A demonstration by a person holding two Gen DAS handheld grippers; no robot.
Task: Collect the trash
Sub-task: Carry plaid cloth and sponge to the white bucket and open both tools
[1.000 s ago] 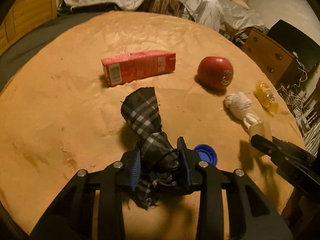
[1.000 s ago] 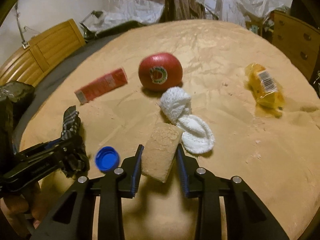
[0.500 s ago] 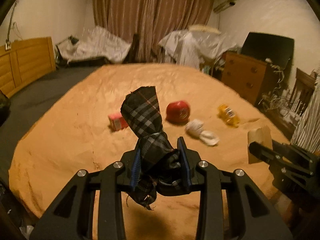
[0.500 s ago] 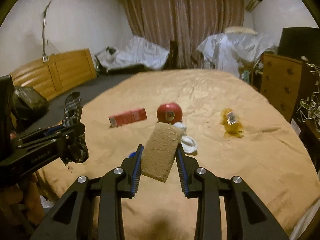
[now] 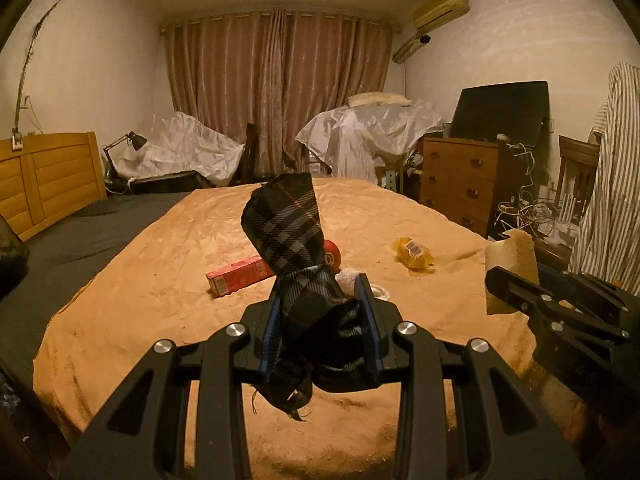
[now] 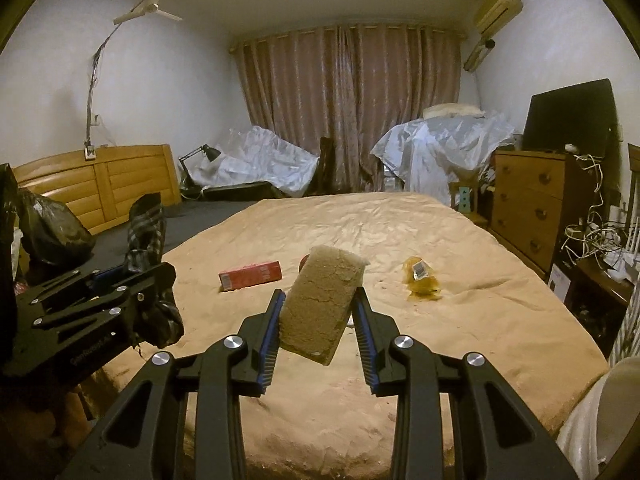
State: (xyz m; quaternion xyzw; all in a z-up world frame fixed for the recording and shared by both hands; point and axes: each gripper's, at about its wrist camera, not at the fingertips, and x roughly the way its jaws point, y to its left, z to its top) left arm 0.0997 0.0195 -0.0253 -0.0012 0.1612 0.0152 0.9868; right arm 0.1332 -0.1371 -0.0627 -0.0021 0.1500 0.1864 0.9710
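Plaid cloth (image 5: pixel 296 264), one piece, was clamped between the jaws of the left gripper (image 5: pixel 320 320), its upper end standing up above the fingers and a frayed corner hanging below. One tan sponge (image 6: pixel 320 304) sat tilted in the right gripper (image 6: pixel 318 320), whose jaws were closed against its sides. Both tools were held up off the bed (image 6: pixel 440 340), side by side and apart from each other.

Left on the blanket were one red carton (image 6: pixel 250 275) lying flat, one red ball (image 5: pixel 332 254) partly hidden behind the cloth, one white wad (image 5: pixel 348 278) just beside it, and one yellow wrapper (image 6: pixel 420 280) well apart to the right. All sat near the middle of the tan cover, with bare blanket around them and a broad empty stretch at the near edge under the grippers.

One black bag (image 6: pixel 48 228) bulged at the far left, beside the left gripper.

To the left of the tan cover ran a strip of dark grey sheet (image 5: pixel 80 240) up to a wooden headboard (image 5: pixel 48 180). One dresser (image 6: pixel 528 208) stood close along the bed's right side, with a tangle of cables (image 6: pixel 592 236) beyond it. Two heaps under white sheeting flanked the closed curtains (image 6: pixel 348 112) at the far wall; one desk lamp (image 6: pixel 208 154) stood by the left heap.
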